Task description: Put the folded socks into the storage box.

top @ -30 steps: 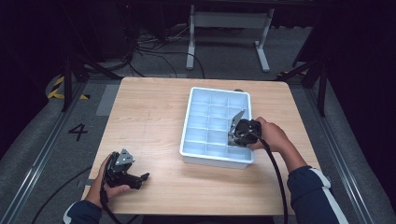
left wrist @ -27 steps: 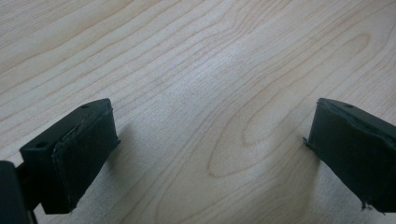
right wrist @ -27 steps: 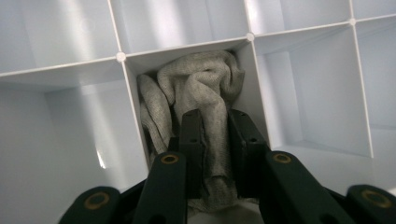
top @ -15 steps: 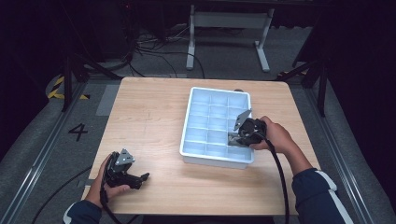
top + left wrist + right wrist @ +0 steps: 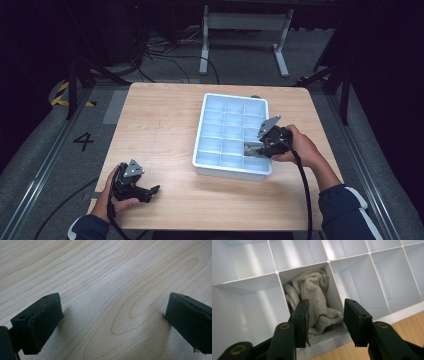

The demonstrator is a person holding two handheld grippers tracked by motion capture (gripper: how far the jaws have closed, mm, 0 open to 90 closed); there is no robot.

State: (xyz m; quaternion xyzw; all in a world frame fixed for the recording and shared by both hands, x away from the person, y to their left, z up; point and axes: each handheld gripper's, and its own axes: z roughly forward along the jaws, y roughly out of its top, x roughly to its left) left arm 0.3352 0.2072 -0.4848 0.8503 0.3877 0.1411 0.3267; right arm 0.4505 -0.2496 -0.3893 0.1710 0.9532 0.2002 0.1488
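grey cloth (image 5: 317, 300) lies just beyond right gripper's (image 5: 325, 320) open fingers (image 5: 302, 320).

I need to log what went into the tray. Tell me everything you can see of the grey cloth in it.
The grey cloth looks like soft knitted fabric, crumpled into folds. It sits inside one compartment of the white divided tray, at the edge nearest the right gripper, whose open jaws straddle that compartment without clearly pinching it.

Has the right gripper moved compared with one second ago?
Yes, slightly. The right gripper sits a little nearer the person along the right edge of the white divided tray, which has stayed put.
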